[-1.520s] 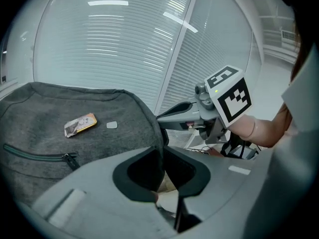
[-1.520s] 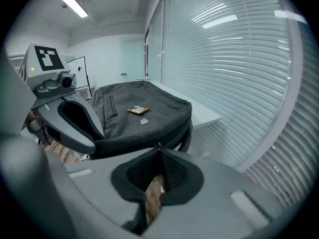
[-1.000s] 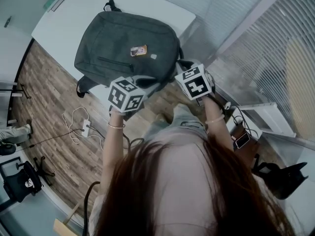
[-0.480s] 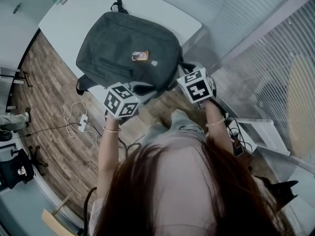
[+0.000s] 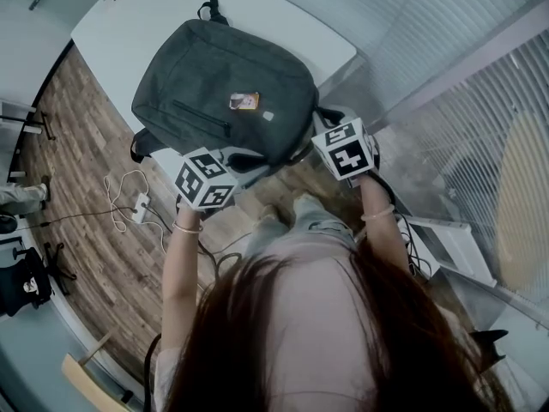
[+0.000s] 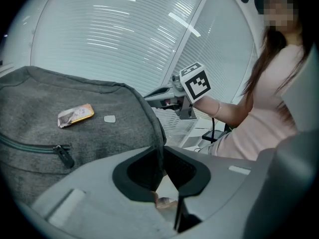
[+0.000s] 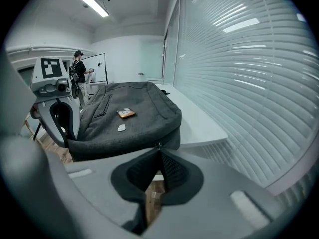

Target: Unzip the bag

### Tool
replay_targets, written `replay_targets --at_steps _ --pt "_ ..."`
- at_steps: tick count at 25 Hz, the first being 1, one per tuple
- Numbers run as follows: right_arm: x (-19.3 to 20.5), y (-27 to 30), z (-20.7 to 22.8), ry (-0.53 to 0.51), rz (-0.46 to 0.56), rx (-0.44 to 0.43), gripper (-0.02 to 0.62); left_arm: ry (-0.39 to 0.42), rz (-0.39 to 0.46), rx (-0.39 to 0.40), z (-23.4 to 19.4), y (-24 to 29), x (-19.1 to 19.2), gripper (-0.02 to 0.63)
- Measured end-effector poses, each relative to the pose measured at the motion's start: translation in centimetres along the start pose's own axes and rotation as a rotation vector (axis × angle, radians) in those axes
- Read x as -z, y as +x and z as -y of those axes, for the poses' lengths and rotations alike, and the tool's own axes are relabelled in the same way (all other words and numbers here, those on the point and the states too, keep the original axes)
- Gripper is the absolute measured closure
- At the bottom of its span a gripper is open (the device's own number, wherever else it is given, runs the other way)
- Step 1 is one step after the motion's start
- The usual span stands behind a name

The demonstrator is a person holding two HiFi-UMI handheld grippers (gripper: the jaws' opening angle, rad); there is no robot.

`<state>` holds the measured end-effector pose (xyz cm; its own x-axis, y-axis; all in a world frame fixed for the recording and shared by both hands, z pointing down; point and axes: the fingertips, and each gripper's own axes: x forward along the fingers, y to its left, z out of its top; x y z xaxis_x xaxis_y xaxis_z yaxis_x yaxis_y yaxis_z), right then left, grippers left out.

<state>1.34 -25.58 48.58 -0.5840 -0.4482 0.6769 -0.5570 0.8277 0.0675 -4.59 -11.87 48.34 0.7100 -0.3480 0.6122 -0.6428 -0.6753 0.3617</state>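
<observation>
Firmly, left claw [image 6: 161,154] on bag [image 6: 99,133] edge, right claw [image 7: 159,151] on zipper pull [image 7: 158,145].

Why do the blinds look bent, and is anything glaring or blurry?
Head view: dim and bluish, the table edge bows. Left gripper view: fisheye with a dark rim, so the blinds curve; bright streaks glare across them. Right gripper view: same bending, the ceiling lamp is blown out, the near tongs look soft.

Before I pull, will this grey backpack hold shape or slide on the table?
Probably floppy: the backpack lies slack, so fabric may bunch beside the left tool pinching its edge. It looks thin, likely light, and could slide on the table when the right tool tugs the zipper pull.
</observation>
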Motion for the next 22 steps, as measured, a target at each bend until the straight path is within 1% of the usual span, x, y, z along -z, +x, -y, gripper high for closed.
replay_targets --at_steps 6,13,19,22 --pt "-0.5 0.4 0.9 -0.039 0.0 -0.005 0.584 -0.002 0.0 0.004 0.1 0.0 0.0 0.547" --pt "-0.8 1.1 1.7 -0.061 0.006 -0.022 0.584 0.0 0.001 0.003 -0.1 0.1 0.1 0.548" --pt "-1.2 1.6 2.5 -0.083 0.018 -0.018 0.584 -0.002 0.0 0.005 -0.1 0.2 0.0 0.548" --pt "-1.4 1.9 2.9 -0.11 0.02 -0.014 0.584 -0.003 -0.001 0.008 0.0 0.2 0.1 0.548"
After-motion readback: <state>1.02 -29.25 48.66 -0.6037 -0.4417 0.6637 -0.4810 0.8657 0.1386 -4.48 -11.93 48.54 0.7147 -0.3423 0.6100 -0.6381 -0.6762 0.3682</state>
